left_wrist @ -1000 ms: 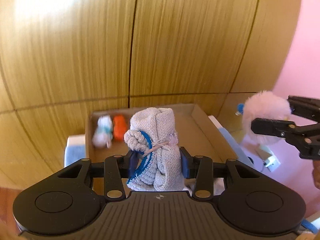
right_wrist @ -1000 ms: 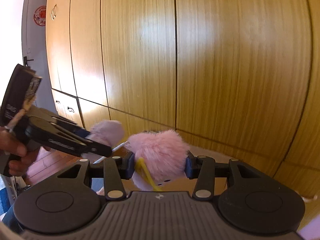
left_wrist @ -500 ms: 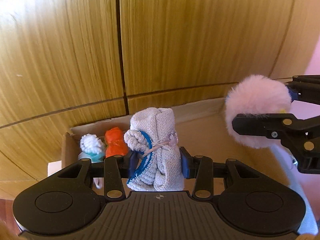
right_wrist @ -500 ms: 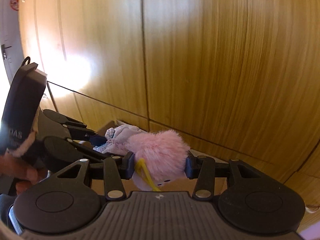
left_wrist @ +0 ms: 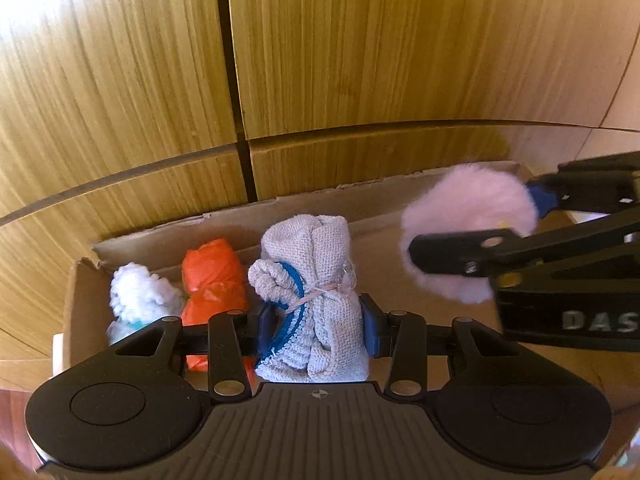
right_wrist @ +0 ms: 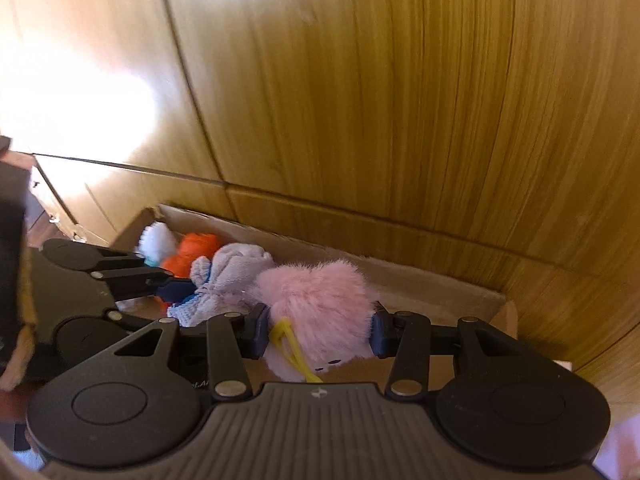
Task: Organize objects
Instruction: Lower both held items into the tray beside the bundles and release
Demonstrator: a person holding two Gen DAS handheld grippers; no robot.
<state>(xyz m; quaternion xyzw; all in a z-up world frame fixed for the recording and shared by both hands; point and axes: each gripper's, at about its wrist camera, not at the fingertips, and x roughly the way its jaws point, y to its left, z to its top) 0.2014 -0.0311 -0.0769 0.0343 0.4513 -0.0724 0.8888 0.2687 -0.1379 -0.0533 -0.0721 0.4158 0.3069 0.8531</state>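
your left tongs (left_wrist: 312, 320) are clenched on a rolled grey knitted cloth (left_wrist: 310, 296), the blue pads pressing its two sides near the bottom. the roll stands upright between the fingers, with a blue trim (left_wrist: 294, 280) curving across its front and a thin elastic band (left_wrist: 320, 292) tied round its middle. it hangs over the open cardboard box (left_wrist: 360, 204), towards the box's left half.

just left of the grey roll, past your left finger, an orange bundle (left_wrist: 212, 276) stands in the box, close beside the roll; whether they touch you cannot tell. further left again, a white fluffy bundle (left_wrist: 138, 298) with a bit of teal at its base sits in the box's left corner, touching the orange one.

your right tongs (right_wrist: 318, 330) are grasping a pink fluffy pom-pom (right_wrist: 316, 300), squeezed between the blue pads, with a yellow loop (right_wrist: 294, 346) hanging from its underside. from the left wrist view the pom-pom (left_wrist: 468, 236) is to the right of the grey roll and apart from it, held above the right half of the box floor by the right tongs (left_wrist: 476, 224).

beyond both tongs, the far wall of the box runs across, and directly behind it rise wooden cabinet doors (left_wrist: 360, 48) with dark seams between the panels.
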